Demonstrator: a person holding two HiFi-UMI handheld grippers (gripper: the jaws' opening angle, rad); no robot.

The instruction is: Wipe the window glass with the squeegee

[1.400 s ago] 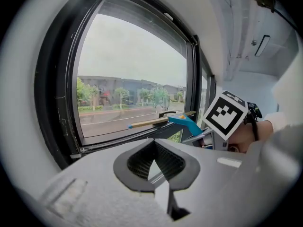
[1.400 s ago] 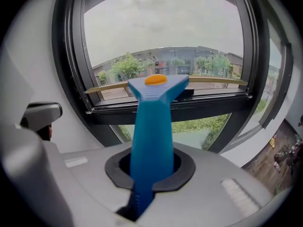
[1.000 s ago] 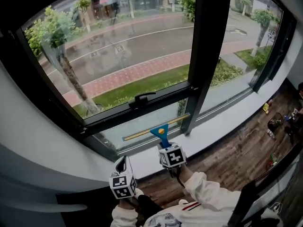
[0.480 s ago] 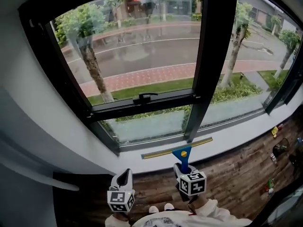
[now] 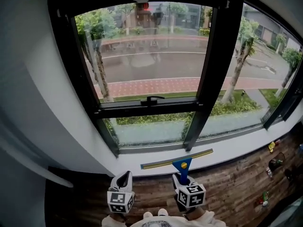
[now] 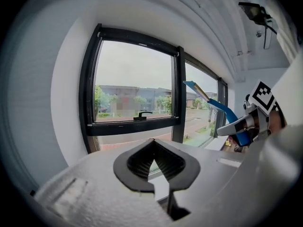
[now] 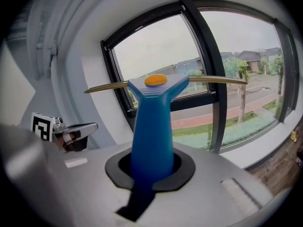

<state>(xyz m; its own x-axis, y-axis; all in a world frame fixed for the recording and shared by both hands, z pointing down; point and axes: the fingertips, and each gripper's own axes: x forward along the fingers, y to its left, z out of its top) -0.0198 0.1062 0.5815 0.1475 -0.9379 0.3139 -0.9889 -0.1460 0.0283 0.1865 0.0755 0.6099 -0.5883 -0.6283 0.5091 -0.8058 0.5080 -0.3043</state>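
In the head view, the black-framed window fills the upper part, with a large upper glass pane (image 5: pixel 151 51), a black latch handle (image 5: pixel 151 99) on the crossbar and a smaller lower glass pane (image 5: pixel 147 130) beneath it. The blue-handled squeegee with a long yellowish blade (image 5: pixel 182 164) is low in the picture. Its blade lies across the white sill ledge (image 5: pixel 236 138) and wall below the frame, apart from either pane. The right gripper (image 5: pixel 182 178) is clamped on the squeegee's handle. The left gripper (image 5: pixel 124 177) hovers just beside it over the dark wooden floor (image 5: pixel 236 183), its tips drawn together to a point.

In the left gripper view, the left gripper (image 6: pixel 152 148) has its jaws closed with nothing between them. The window stands ahead, and the squeegee (image 6: pixel 215 107) rises at the right, held up by the right gripper (image 6: pixel 246 124) in open air.

In the right gripper view, the right gripper (image 7: pixel 151 167) grips the squeegee (image 7: pixel 152 122) around its blue handle. The blade runs level across the view, well short of the glass. The left gripper (image 7: pixel 73 131) shows at the left edge.

As for progress, the panes show no foam, streaks or wet band, so how much has been wiped cannot be told. The tool is in hand but not on the glass. By my reading, the blade has yet to be lifted to a pane and pressed flat for a stroke.
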